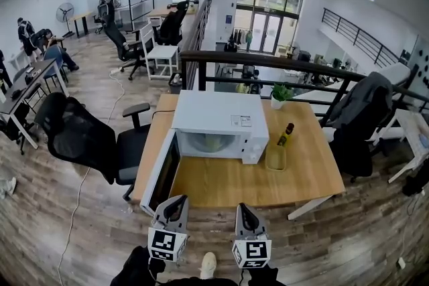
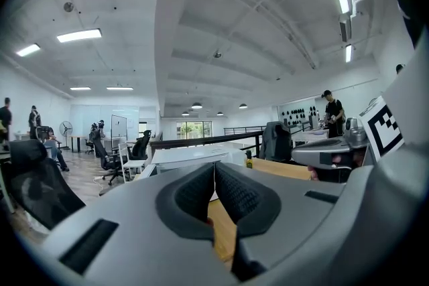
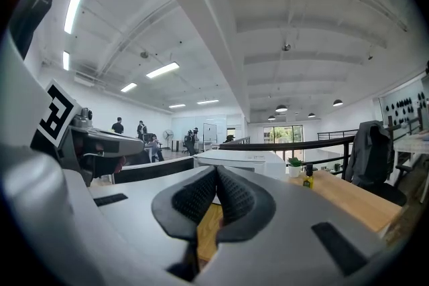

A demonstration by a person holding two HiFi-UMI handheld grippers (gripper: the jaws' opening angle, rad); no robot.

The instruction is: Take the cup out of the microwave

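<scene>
Both the left gripper [image 1: 178, 199] and the right gripper [image 1: 242, 207] had their jaws pressed together on nothing, level and well short of the microwave [image 1: 214, 122] at their 12 o'clock. A pale shape in its lit cavity was probably the cup [image 1: 212, 142], too dim to be sure. I judged that a gripper reaching in closed would shove the cup back or tip it. The open door [image 1: 161, 179] jutted toward 7 o'clock off the desk [image 1: 298, 179] edge, right in the left gripper's line, so a careless approach could knock it. A bottle [image 1: 286, 134] and a clear container [image 1: 275, 158] at the oven's 3 o'clock could be swept by the right gripper. The sticker [image 1: 240, 120] on top was too small to read; the gripper cubes bore only square markers, and no brand showed
</scene>
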